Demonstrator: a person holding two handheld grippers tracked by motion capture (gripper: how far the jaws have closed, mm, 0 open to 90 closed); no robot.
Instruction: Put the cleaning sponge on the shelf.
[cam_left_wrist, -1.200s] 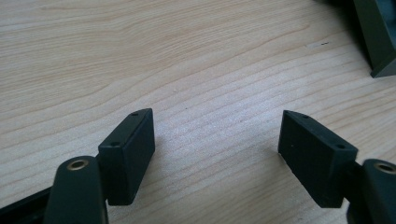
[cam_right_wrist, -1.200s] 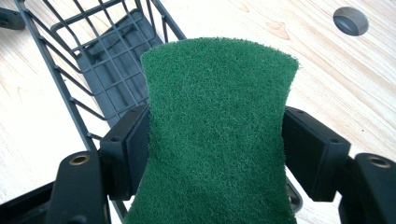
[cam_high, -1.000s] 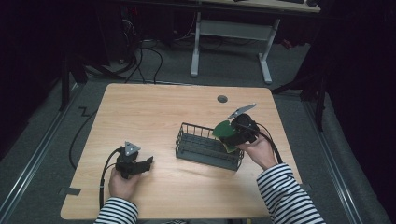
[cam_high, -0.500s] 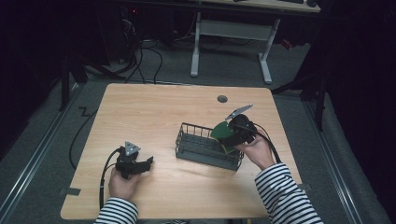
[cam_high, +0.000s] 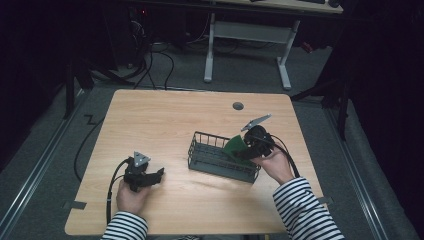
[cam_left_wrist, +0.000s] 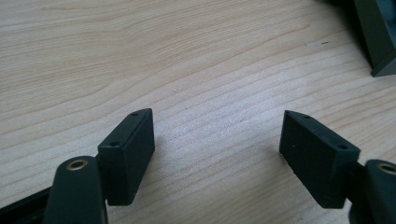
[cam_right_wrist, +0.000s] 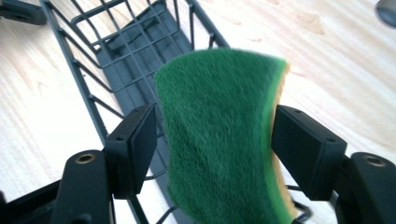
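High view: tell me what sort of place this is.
Probably a lab or workshop set up for recording, not a kitchen: a bare wooden table on grey carpet, dark curtains around it, cables trailing on the floor, and a white-legged desk behind.

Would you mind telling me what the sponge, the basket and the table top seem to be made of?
The sponge: a fuzzy green scouring layer, fibrous and matte, on a yellow, probably foam, backing along its edge. The basket: thin dark grey wire in a grid, likely coated metal with a dull finish. The table top: pale wood grain, smooth and matte; whether solid wood or laminate is unclear.
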